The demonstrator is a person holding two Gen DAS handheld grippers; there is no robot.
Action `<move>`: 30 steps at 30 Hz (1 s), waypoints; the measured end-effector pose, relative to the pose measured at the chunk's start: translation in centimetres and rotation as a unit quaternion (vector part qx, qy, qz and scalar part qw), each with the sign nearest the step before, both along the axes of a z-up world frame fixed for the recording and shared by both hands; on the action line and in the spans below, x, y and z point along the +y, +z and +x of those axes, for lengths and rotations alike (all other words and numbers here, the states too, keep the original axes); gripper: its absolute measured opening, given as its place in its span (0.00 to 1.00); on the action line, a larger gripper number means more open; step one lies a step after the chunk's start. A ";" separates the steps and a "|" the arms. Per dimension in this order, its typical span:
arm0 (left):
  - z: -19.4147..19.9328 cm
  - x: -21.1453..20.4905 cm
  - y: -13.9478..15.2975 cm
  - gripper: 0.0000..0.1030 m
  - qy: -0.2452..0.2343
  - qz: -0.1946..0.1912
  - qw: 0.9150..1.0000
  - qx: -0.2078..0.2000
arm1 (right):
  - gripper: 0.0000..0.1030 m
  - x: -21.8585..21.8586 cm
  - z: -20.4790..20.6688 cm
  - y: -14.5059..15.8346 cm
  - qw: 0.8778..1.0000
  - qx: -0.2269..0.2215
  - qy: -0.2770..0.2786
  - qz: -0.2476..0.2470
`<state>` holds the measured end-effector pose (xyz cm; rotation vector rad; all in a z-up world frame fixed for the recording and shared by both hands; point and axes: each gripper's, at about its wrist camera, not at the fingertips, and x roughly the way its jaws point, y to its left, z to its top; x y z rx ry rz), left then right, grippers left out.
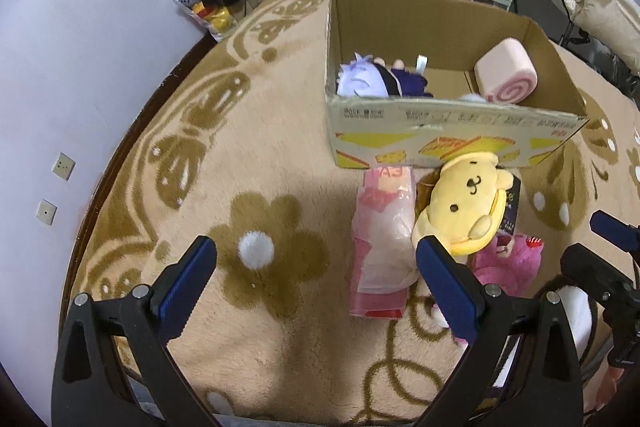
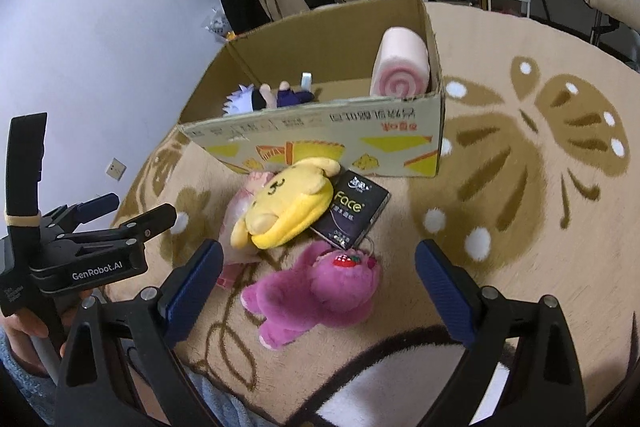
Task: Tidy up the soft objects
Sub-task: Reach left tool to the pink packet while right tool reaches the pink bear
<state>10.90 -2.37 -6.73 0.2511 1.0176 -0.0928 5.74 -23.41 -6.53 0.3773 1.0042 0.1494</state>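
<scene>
**Kid:** Left wrist view first! The left gripper (image 1: 316,263) has its two blue fingers spread wide. Nothing is in them. It hangs over the rug (image 1: 256,187).

**Grown-up:** What sits ahead of it, going left to right?

**Kid:** A pink packet (image 1: 382,247) lies just past the right-side finger. The yellow puppy plush (image 1: 466,203) leans on that packet. The purple bear plush (image 1: 510,263) is on the far side of that finger, close beside it. Farther ahead is the cardboard box (image 1: 440,139).

**Grown-up:** And the right gripper (image 2: 319,267)?

**Kid:** Spread wide too, holding nothing. The purple bear lies right between its fingers, a bit ahead of them. The yellow puppy is ahead and to the left. A dark tissue pack (image 2: 356,211) pokes out from under the puppy.

**Grown-up:** How much is tidy?

**Kid:** Two toys are in the box. A doll with pale hair (image 2: 256,99) is at the left end. The pink swirl roll (image 2: 402,71) stands at the right end. I think four things are left on the rug: packet, puppy, bear, tissue pack. So it looks partly done.

**Grown-up:** I guess the bear goes next.
</scene>
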 end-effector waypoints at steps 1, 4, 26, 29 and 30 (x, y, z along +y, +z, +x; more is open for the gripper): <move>0.1 0.0 -0.2 0.96 -0.001 0.001 1.000 0.003 | 0.98 0.1 0.1 -0.3 1.000 0.004 0.000 0.000; 0.4 -0.2 -0.9 0.96 -0.004 0.002 1.000 0.017 | 0.98 0.3 0.5 -1.1 1.000 0.019 -0.002 0.000; 2.6 -2.0 -6.5 0.96 -0.043 0.016 0.994 0.103 | 0.93 1.1 3.6 -6.4 0.993 0.114 0.002 0.010; 3.0 -2.2 -7.1 0.96 -0.045 0.014 0.992 0.117 | 0.85 1.1 3.8 -7.2 0.992 0.129 0.000 0.006; 3.1 -2.3 -7.4 0.96 -0.046 0.014 0.991 0.122 | 0.83 1.0 3.8 -7.4 0.991 0.134 -0.001 0.003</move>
